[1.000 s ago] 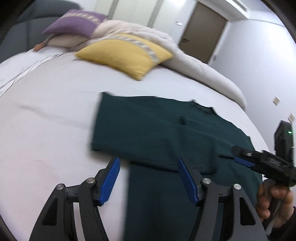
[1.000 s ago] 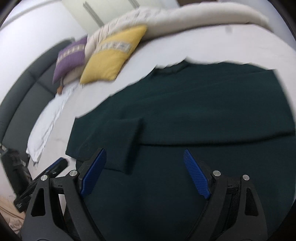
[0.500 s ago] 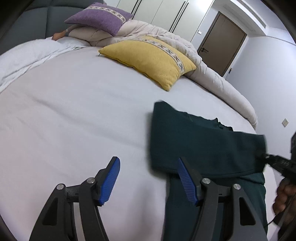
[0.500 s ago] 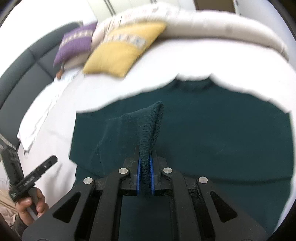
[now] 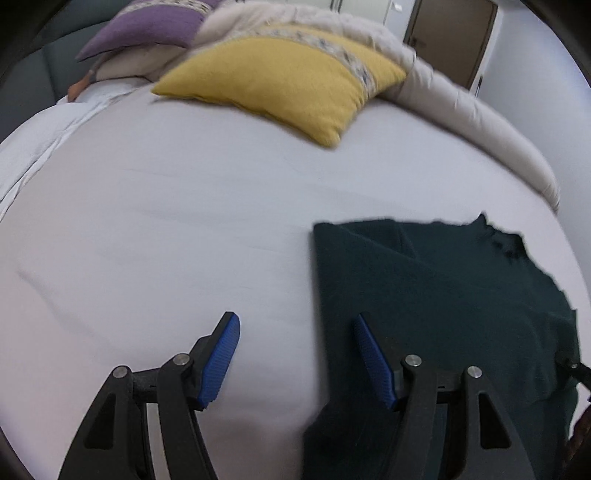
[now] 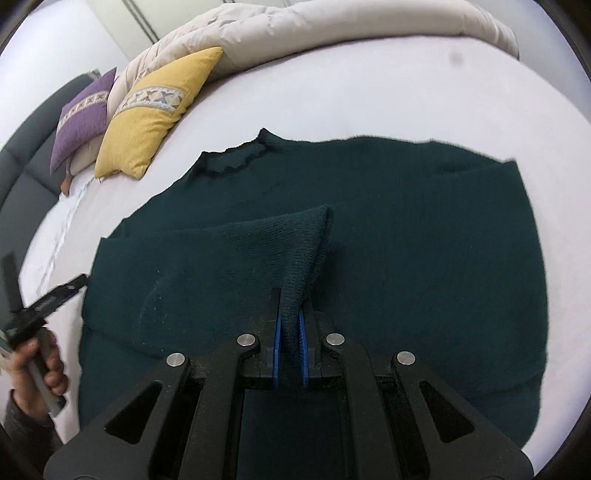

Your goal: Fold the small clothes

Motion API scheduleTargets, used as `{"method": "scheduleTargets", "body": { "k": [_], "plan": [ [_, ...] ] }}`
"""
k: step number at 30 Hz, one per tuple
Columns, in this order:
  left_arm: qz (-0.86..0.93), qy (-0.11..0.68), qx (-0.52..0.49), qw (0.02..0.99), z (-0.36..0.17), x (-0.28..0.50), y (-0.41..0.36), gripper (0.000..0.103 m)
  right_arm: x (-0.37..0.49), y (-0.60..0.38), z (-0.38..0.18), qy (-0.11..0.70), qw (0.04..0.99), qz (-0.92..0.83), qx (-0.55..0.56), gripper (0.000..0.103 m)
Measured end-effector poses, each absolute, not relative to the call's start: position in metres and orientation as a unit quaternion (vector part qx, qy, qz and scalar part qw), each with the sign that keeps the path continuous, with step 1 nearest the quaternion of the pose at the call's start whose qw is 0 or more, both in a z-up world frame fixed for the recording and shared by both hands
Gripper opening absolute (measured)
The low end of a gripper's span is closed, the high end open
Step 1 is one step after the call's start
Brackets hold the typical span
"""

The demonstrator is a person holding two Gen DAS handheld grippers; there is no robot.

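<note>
A dark green knit sweater (image 6: 406,229) lies flat on the white bed, its collar (image 6: 236,158) toward the pillows. My right gripper (image 6: 290,325) is shut on the cuff of the left sleeve (image 6: 306,236) and holds it lifted over the sweater's body. The sweater also shows in the left wrist view (image 5: 443,295), to the right. My left gripper (image 5: 295,354) is open and empty, just above the sheet at the sweater's left edge. It shows in the right wrist view (image 6: 48,299) at the far left, held by a hand.
A yellow pillow (image 5: 288,81) and a purple pillow (image 5: 147,29) lie at the head of the bed. A rolled beige duvet (image 6: 332,37) runs along the far side. White bed sheet (image 5: 147,221) stretches left of the sweater. A door (image 5: 450,37) stands behind.
My right gripper closed on the sleeve cuff and has carried it up and across the sweater's body. My left gripper has swung left off the sweater to its edge, still open.
</note>
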State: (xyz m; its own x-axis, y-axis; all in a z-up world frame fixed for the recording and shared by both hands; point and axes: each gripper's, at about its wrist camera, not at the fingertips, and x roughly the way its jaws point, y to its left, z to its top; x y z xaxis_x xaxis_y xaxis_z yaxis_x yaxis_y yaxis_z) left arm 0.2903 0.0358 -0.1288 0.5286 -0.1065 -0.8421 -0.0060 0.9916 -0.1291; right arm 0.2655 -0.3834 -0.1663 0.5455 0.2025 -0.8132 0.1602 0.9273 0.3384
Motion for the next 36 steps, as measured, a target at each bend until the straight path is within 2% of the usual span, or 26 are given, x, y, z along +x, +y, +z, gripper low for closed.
{"method": "scheduleTargets", "body": {
  "k": [1, 2, 3, 5, 6, 13, 17, 19, 26, 28, 29, 30, 31, 32, 33, 36],
  "plan": [
    [-0.030, 0.491, -0.049, 0.869, -0.136, 0.294, 0.030, 0.061, 0.266, -0.381, -0.167, 0.477, 0.859, 0.014, 0.186, 0.007],
    [-0.030, 0.489, -0.046, 0.870, -0.138, 0.295, 0.027, 0.051, 0.262, -0.380, -0.170, 0.478, 0.859, 0.016, 0.183, 0.007],
    [-0.034, 0.489, -0.046, 0.871, -0.138, 0.295, 0.025, 0.035, 0.255, -0.382, -0.172, 0.479, 0.859, 0.016, 0.181, 0.007],
    [-0.050, 0.492, -0.049, 0.868, -0.135, 0.296, 0.022, 0.012, 0.256, -0.379, -0.173, 0.482, 0.857, 0.016, 0.181, 0.007],
    [-0.047, 0.489, -0.040, 0.870, -0.133, 0.295, 0.021, 0.009, 0.255, -0.374, -0.170, 0.483, 0.856, 0.015, 0.181, 0.007],
    [-0.038, 0.477, -0.046, 0.877, -0.131, 0.295, 0.047, 0.003, 0.256, -0.342, -0.141, 0.471, 0.863, 0.047, 0.175, 0.007],
    [-0.028, 0.471, -0.011, 0.881, -0.141, 0.290, 0.033, 0.003, 0.273, -0.363, -0.182, 0.510, 0.836, 0.008, 0.204, 0.006],
    [-0.030, 0.467, -0.006, 0.884, -0.139, 0.286, 0.031, 0.003, 0.267, -0.373, -0.183, 0.492, 0.835, 0.018, 0.244, 0.006],
    [-0.023, 0.436, -0.090, 0.895, -0.107, 0.267, 0.058, 0.002, 0.267, -0.362, -0.167, 0.494, 0.842, 0.014, 0.216, 0.006],
    [-0.026, 0.431, -0.086, 0.898, -0.101, 0.261, 0.056, 0.018, 0.266, -0.358, -0.162, 0.492, 0.845, 0.014, 0.208, 0.006],
    [-0.032, 0.436, -0.079, 0.896, -0.102, 0.259, 0.051, 0.032, 0.264, -0.362, -0.163, 0.490, 0.847, 0.016, 0.206, 0.006],
    [-0.038, 0.442, -0.074, 0.893, -0.105, 0.258, 0.047, 0.034, 0.262, -0.367, -0.165, 0.489, 0.848, 0.017, 0.206, 0.006],
    [-0.043, 0.450, -0.064, 0.890, -0.111, 0.258, 0.042, 0.034, 0.260, -0.371, -0.165, 0.489, 0.847, 0.017, 0.207, 0.006],
    [-0.045, 0.463, -0.054, 0.884, -0.120, 0.259, 0.037, 0.030, 0.259, -0.373, -0.166, 0.491, 0.846, 0.015, 0.208, 0.006],
    [-0.050, 0.479, -0.052, 0.875, -0.132, 0.261, 0.033, 0.018, 0.259, -0.374, -0.167, 0.492, 0.846, 0.014, 0.207, 0.006],
    [-0.050, 0.471, -0.040, 0.880, -0.137, 0.256, 0.028, 0.014, 0.256, -0.379, -0.168, 0.490, 0.847, 0.006, 0.206, 0.006]
  ]
}}
